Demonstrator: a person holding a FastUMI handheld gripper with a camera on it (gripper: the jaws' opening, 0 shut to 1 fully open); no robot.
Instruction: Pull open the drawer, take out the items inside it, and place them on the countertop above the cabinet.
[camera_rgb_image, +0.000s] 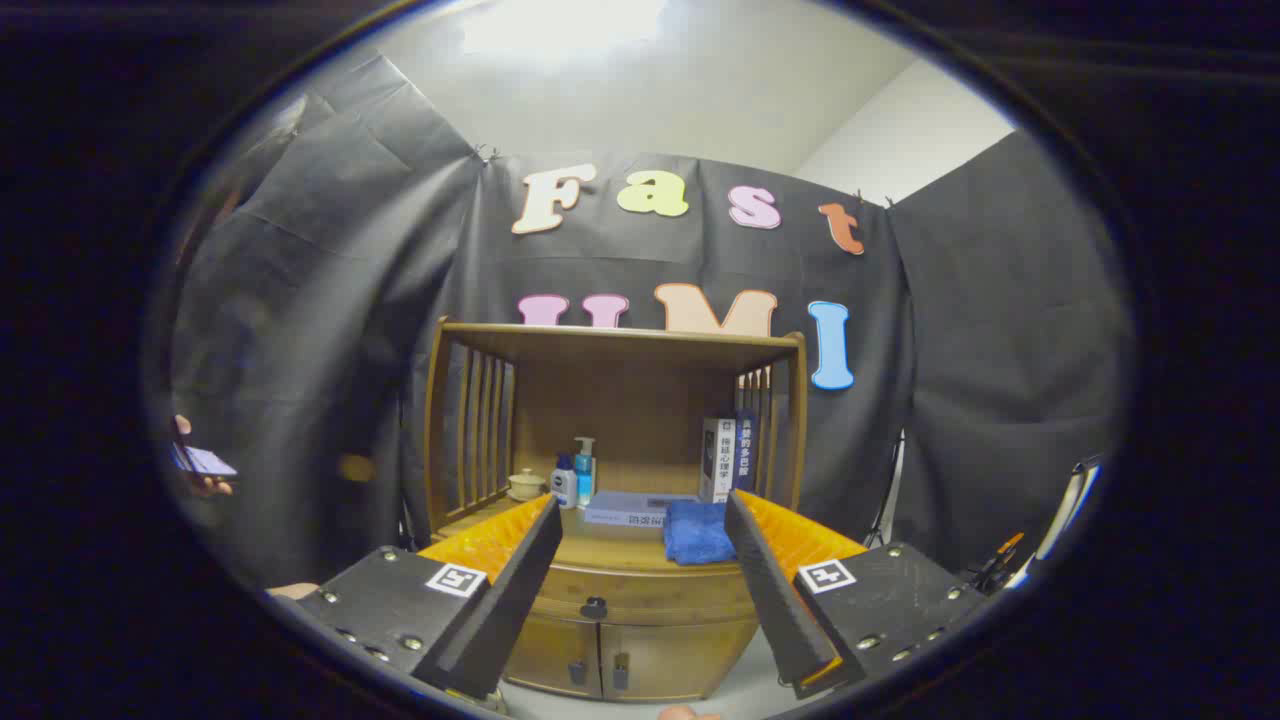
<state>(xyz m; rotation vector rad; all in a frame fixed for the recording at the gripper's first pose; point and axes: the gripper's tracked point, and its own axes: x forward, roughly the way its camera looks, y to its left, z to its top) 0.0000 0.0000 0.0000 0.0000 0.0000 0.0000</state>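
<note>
Gripper (640, 510) level w/ jaws wide apart, facing shut drawer (640, 592).

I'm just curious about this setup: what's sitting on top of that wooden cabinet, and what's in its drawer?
On the countertop: a blue cloth, a flat box, two bottles, a small pot and upright books. The drawer is shut, hiding its contents. The gripper is open.

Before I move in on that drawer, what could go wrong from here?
The gripper is open and well back from the cabinet; the drawer is shut and its knob is small, so the fingers could slip off or miss it.

The countertop already holds a folded blue towel, a flat box, pump bottles and upright books, so free room is scarce and a careless placement might topple something.
</note>
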